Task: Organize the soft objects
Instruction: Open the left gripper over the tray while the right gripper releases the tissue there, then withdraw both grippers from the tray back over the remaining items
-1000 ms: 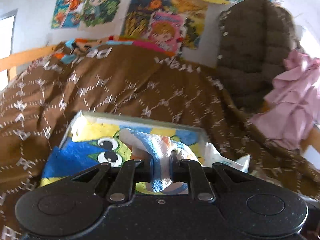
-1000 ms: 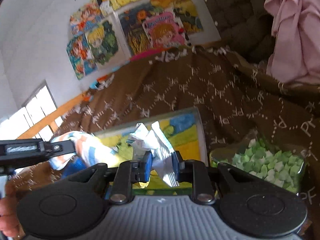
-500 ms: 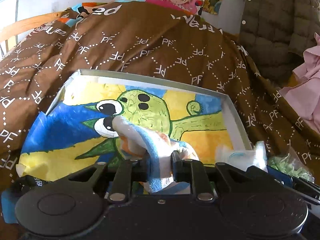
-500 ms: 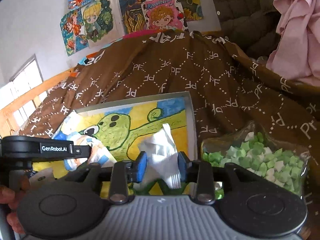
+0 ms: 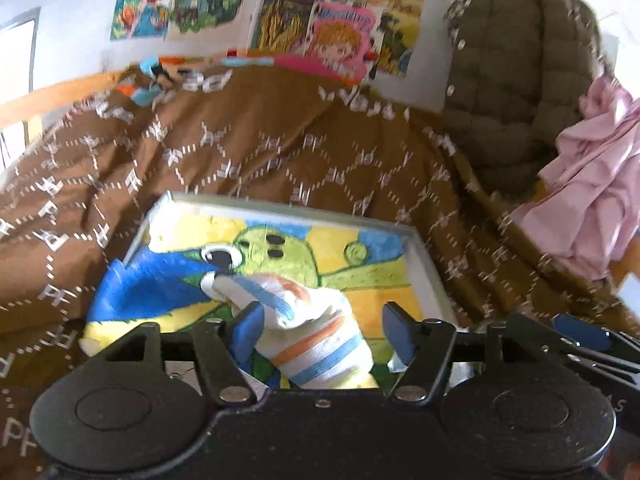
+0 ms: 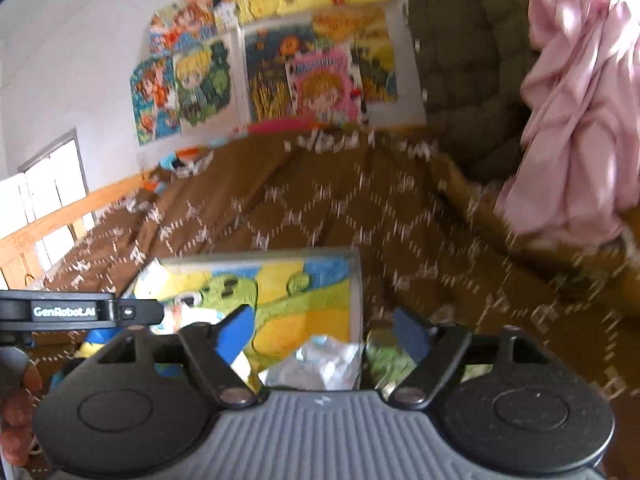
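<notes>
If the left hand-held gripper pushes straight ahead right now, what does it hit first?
Probably the striped sock: it sits between the opening jaws of the left hand-held gripper, over the cartoon-printed tray. Depth is unclear.

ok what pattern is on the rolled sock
White with blue and orange stripes; the rolled sock shows best in the left wrist view.

soft striped knit sock (image 5: 316, 336), crinkled white paper (image 6: 324, 364), matt brown cloth blanket (image 5: 240, 160).

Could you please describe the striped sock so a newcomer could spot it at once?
On the brown bedspread lies a shallow box lined with a green cartoon drawing. The striped sock lies on it, between the left gripper's opening fingers: white with blue and orange bands, unlike the plain white bundle nearby.
</notes>
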### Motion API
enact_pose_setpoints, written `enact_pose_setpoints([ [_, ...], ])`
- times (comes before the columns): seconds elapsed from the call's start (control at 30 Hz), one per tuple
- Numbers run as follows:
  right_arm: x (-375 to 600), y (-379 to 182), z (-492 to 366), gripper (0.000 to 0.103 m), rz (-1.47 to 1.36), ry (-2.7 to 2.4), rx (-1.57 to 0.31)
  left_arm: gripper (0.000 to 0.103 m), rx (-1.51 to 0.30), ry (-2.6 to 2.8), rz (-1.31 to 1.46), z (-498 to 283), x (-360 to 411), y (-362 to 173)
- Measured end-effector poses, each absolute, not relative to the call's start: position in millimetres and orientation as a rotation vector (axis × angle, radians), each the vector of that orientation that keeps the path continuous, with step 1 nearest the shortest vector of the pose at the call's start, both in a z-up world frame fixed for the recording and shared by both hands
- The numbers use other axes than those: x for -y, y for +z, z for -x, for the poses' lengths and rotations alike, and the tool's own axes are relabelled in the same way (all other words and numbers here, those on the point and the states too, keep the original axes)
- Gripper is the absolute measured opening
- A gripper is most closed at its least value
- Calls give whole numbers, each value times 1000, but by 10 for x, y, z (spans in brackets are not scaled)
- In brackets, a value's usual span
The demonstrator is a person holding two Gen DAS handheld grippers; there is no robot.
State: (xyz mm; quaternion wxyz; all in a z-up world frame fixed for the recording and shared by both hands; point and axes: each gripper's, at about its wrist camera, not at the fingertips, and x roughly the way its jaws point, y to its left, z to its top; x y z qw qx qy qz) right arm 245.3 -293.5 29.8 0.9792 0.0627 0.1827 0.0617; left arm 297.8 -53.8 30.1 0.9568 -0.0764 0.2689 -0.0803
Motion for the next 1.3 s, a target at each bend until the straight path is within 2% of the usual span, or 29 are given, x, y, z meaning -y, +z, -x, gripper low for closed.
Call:
enact_pose_setpoints([
  [0.37,2882,716,-1637,102,-140,132,-198,83,-401,-167,135,-2020,414,760],
  [0.57,2819,775,-1139,103,-149,139,-144,96,-319,-161,117,-1446,308,849],
  [0.67,2756,777,-871,103,-136,155,-126,98,-298,-154,101,-1139,229,837],
  [1.0,2420,673,-178,103,-86,189,-137,102,-350,-90,98,-396,-71,596],
  [1.3,2250,429,-120,103,-56,202,-287,102,-518,-54,76,-330,-177,311],
])
